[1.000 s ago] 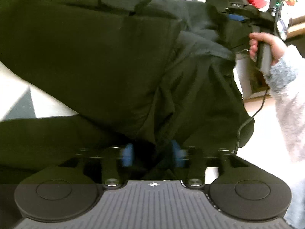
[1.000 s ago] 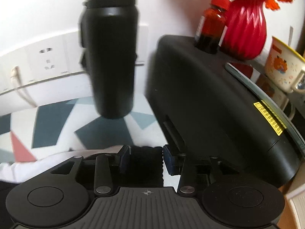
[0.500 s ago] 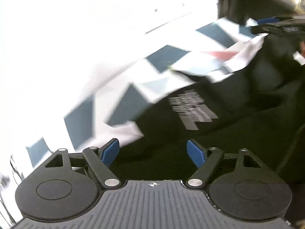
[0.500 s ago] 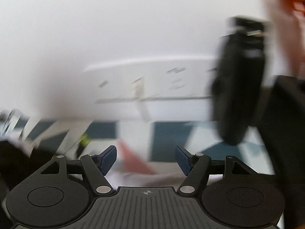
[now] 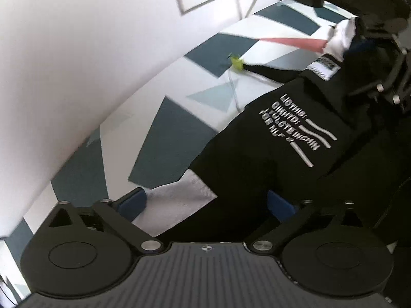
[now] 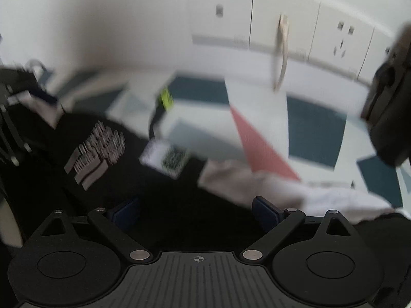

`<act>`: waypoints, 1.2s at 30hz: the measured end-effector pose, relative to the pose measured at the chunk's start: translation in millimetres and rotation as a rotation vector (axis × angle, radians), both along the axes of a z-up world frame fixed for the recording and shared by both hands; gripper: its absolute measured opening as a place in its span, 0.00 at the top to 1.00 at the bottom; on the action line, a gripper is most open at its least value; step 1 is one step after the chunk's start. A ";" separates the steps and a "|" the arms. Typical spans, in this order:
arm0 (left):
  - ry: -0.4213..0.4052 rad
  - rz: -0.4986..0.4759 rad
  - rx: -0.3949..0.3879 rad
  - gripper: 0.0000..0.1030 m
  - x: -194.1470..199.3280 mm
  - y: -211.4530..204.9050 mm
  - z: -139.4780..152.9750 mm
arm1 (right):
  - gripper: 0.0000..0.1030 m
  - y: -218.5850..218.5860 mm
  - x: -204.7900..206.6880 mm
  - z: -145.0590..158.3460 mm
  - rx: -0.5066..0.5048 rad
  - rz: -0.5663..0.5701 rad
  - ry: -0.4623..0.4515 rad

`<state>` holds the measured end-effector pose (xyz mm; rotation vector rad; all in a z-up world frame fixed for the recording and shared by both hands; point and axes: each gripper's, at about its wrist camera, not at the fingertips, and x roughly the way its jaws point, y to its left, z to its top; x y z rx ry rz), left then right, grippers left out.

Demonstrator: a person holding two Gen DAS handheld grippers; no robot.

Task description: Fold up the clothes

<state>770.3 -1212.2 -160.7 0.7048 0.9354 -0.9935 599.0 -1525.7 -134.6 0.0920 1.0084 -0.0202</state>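
Observation:
A black garment (image 5: pixel 257 169) with a white printed text block (image 5: pixel 298 131) lies on the patterned tablecloth (image 5: pixel 164 138). A white inner layer (image 5: pixel 179 202) shows at its near edge. My left gripper (image 5: pixel 206 202) is open, its blue pads straddling that edge without pinching it. In the right wrist view, which is blurred, my right gripper (image 6: pixel 195 211) is open over the black garment (image 6: pixel 102 184), beside a white label (image 6: pixel 167 156) and pale cloth (image 6: pixel 282 190). The right gripper (image 5: pixel 359 48) also appears at the top right of the left wrist view.
A white wall with sockets (image 6: pixel 344 36) and a hanging cable (image 6: pixel 281 51) backs the table. A black bottle (image 6: pixel 390 102) stands at the right. A yellow-green tag (image 5: pixel 237 63) lies on the cloth beyond the garment.
Both grippers were shut on black cloth a second ago and have opened and let go. Both views have swung left toward the wall, and the garment now lies spread on the table.

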 end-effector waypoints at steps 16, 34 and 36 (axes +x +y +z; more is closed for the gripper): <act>-0.065 0.225 -0.198 0.87 39.8 -8.0 35.8 | 0.93 -24.8 37.3 52.2 0.097 -0.167 -0.282; 0.455 0.393 -0.264 0.24 -91.6 19.4 4.5 | 0.40 -129.0 -173.6 50.5 0.128 -0.765 -0.367; 0.503 0.430 -0.250 0.24 -106.5 16.3 -11.3 | 0.39 -137.2 -192.2 38.6 0.145 -0.790 -0.327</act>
